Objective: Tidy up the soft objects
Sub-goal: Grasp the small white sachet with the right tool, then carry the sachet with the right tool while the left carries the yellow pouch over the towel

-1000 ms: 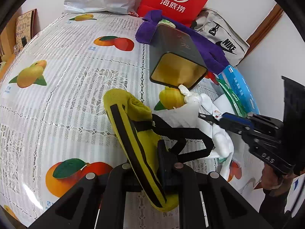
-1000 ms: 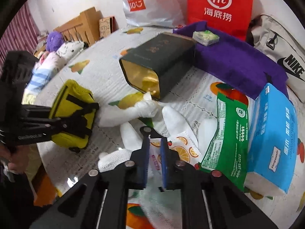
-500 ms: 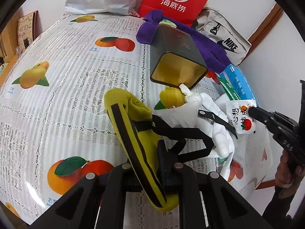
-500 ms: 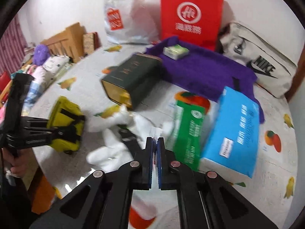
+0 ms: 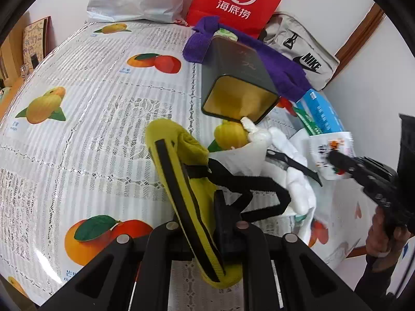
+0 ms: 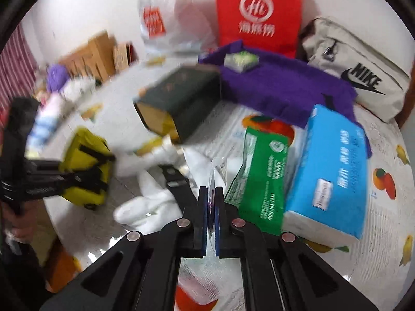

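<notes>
My right gripper [image 6: 211, 194], clenched on the thin printed packet [image 5: 330, 150], has lifted it clear of the white gloves [image 6: 145, 207] near the table's [image 5: 77, 129] right edge. My left gripper [image 5: 207, 207] keeps clamping the yellow pouch [image 5: 186, 181]. Packet placement is next.

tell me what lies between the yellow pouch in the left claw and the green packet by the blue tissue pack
White cloth gloves with a black strap across them lie between the yellow fabric pouch and the green plastic packet, clearest in the right wrist view.

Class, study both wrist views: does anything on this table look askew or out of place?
Yes. The dark tin box lies tipped on its side, its open gold mouth facing the white gloves.
</notes>
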Demonstrator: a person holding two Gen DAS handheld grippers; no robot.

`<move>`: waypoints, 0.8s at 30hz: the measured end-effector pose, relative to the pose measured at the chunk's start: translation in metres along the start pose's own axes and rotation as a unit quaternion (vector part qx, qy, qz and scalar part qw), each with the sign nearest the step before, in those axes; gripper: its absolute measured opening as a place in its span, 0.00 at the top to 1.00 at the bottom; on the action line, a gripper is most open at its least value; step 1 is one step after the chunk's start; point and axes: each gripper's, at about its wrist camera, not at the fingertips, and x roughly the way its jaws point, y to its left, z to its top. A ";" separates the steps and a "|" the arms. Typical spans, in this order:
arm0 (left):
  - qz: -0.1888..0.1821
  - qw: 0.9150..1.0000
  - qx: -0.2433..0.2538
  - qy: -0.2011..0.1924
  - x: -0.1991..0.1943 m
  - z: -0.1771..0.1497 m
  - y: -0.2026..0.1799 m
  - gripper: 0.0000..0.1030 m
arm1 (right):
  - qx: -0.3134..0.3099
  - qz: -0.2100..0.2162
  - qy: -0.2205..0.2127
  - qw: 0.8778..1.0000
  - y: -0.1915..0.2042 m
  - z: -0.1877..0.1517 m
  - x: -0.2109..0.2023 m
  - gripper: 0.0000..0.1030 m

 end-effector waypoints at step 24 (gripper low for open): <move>0.014 1.000 0.009 0.002 0.005 -0.001 -0.016 0.91 | 0.116 -0.014 -0.014 0.993 -0.070 -0.077 -0.052 0.96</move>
